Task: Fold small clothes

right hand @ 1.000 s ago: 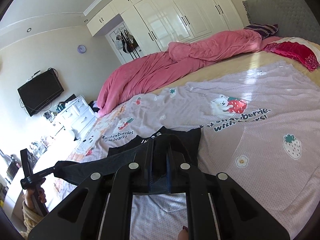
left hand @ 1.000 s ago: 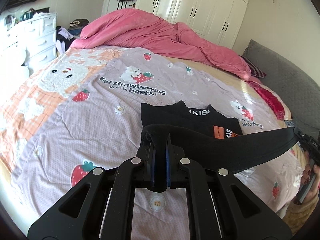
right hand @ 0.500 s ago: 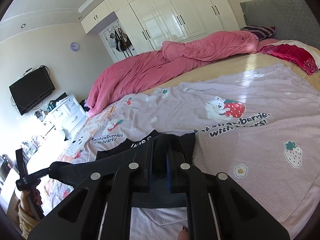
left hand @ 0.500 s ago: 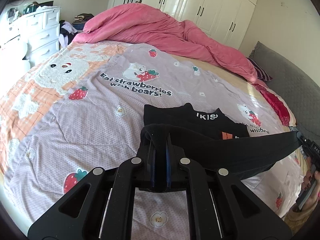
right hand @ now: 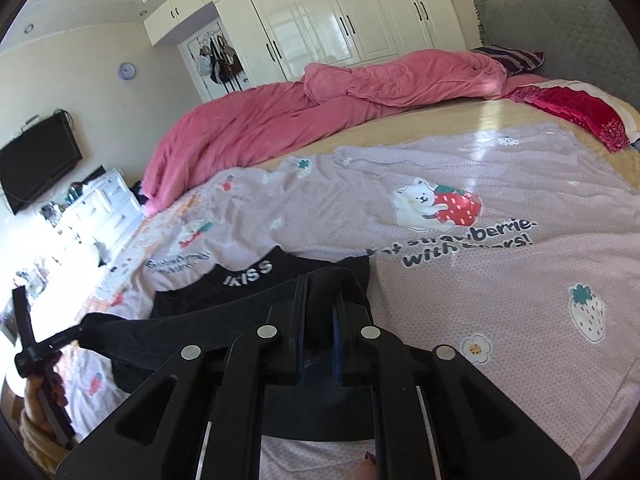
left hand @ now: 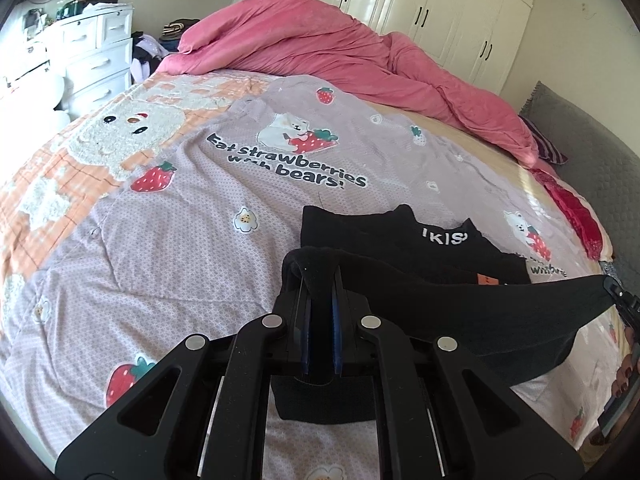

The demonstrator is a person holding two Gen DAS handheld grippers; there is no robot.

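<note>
Left gripper (left hand: pixel 319 304) and right gripper (right hand: pixel 319 312) each clamp a near corner of the black shirt (left hand: pixel 448 312), hem stretched taut above the quilt (left hand: pixel 180 240), likely for folding far over the collar.

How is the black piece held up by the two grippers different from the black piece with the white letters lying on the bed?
The held black garment hangs stretched in the air between the left gripper and the right gripper; the lettered black garment lies on the quilt. The held one shows no print on its visible side; the lying one shows white letters and an orange tag. The held one is clamped at both ends; no gripper touches the other. Both are black fabric.
</note>
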